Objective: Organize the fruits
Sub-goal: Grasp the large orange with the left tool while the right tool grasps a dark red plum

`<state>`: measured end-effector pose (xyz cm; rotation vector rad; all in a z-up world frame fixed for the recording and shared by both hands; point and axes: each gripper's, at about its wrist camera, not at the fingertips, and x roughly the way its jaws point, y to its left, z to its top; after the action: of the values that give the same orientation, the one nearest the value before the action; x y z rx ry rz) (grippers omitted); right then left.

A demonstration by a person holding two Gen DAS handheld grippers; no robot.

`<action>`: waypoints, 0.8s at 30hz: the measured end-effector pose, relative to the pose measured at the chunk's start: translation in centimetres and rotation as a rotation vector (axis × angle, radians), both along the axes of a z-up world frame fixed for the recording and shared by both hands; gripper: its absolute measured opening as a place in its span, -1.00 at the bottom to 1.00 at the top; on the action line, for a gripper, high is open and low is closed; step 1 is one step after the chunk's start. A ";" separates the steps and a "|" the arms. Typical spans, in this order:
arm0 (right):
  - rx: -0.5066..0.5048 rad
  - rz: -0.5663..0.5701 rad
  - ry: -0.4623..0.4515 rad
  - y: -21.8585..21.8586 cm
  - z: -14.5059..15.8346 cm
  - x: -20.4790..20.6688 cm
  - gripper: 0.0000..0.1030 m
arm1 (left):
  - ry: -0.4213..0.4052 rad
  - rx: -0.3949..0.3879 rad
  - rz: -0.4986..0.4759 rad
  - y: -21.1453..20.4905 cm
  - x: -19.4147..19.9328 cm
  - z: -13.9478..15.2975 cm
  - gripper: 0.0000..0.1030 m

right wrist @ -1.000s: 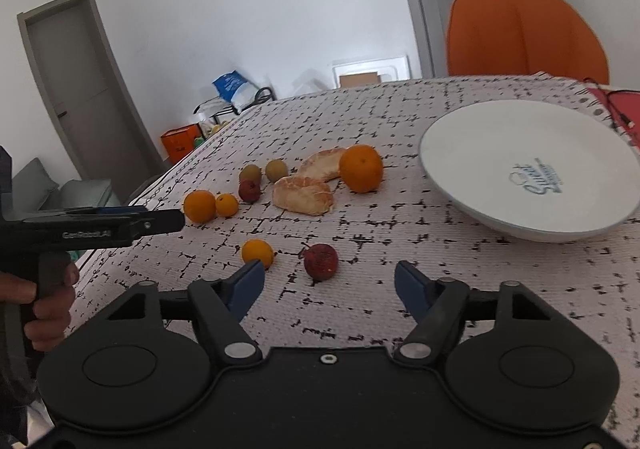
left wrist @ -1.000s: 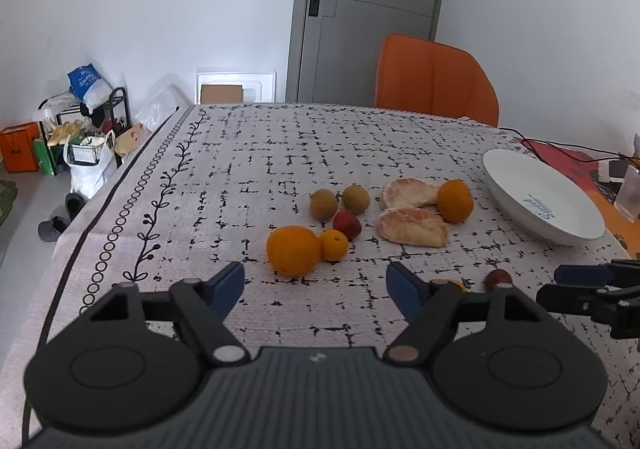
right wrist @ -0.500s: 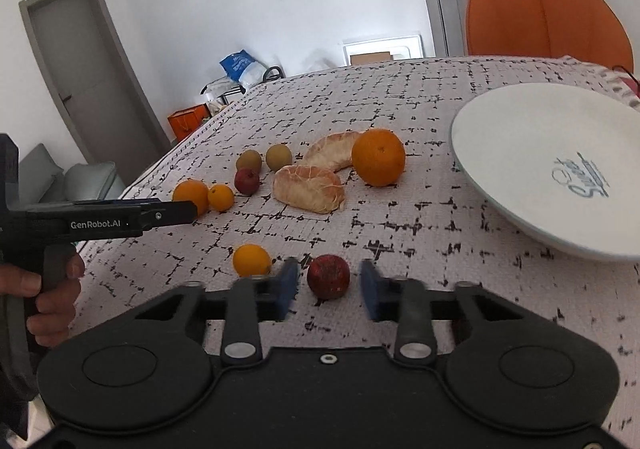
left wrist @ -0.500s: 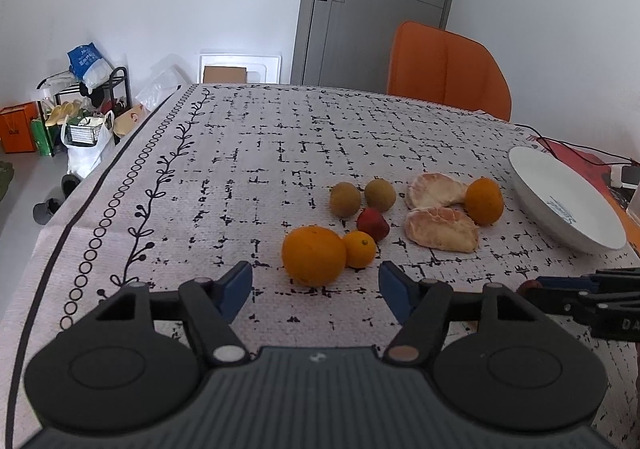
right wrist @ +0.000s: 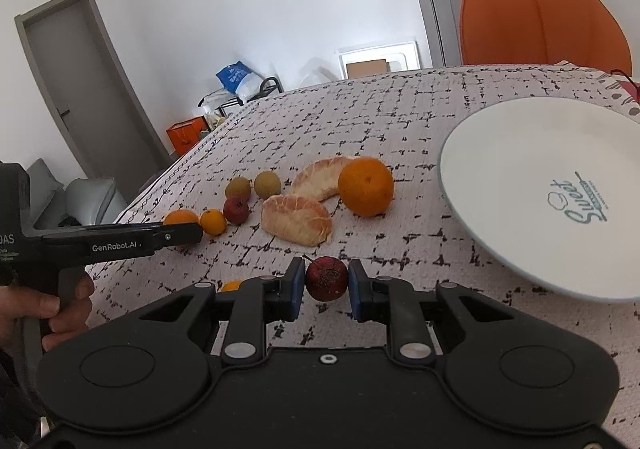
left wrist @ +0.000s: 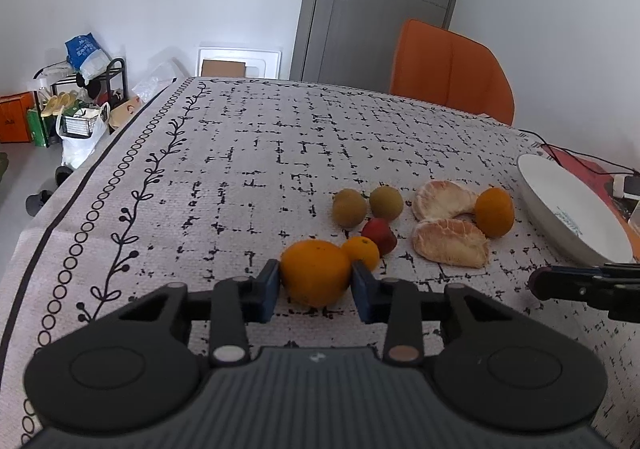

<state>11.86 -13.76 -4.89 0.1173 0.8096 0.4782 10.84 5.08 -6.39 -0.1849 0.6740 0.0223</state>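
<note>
Both claws grip fruit. Our left gripper point(left wrist: 316, 291) has just been closing, and its blue pads sit against the sides of a large orange point(left wrist: 315, 272) at lower centre of the left view. Our right gripper point(right wrist: 322, 287) is clamped on a small dark red fruit point(right wrist: 326, 278) with a thin stem, low in the right view's centre.

Largest first: the table point(left wrist: 248, 153) wears a coarse woven pale cloth, printed with broken black grid marks and a vine border. An orange chair point(left wrist: 452, 73) with a smooth padded back stands behind it. A round, glossy white plate point(right wrist: 520, 169) lies at the right; only the right view shows the teal lettering inside it clearly. Two peeled citrus halves point(right wrist: 298, 219), pithy and segmented, lie beside a second orange point(right wrist: 366, 186). Further left sit two dull olive round fruits point(left wrist: 349, 207), a red fruit point(left wrist: 379, 235) and a small orange point(left wrist: 361, 252), the last touching the gripped one.

Only the right view shows another small orange point(right wrist: 232, 286), half hidden behind our gripper's frame, and our left hand point(right wrist: 64, 305) around the other tool's handle. The left view shows only the right gripper's dark tip at its right edge, with the fruit there barely visible.
</note>
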 end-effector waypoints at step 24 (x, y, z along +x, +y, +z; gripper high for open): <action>0.058 -0.126 -0.084 -5.9 2.4 0.2 -0.58 | -0.076 0.034 -0.119 -5.2 1.6 2.7 -0.29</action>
<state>12.04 -19.70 -2.45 0.1995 0.7018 0.3849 12.46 -0.16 -3.73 -0.1117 0.6073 -0.0867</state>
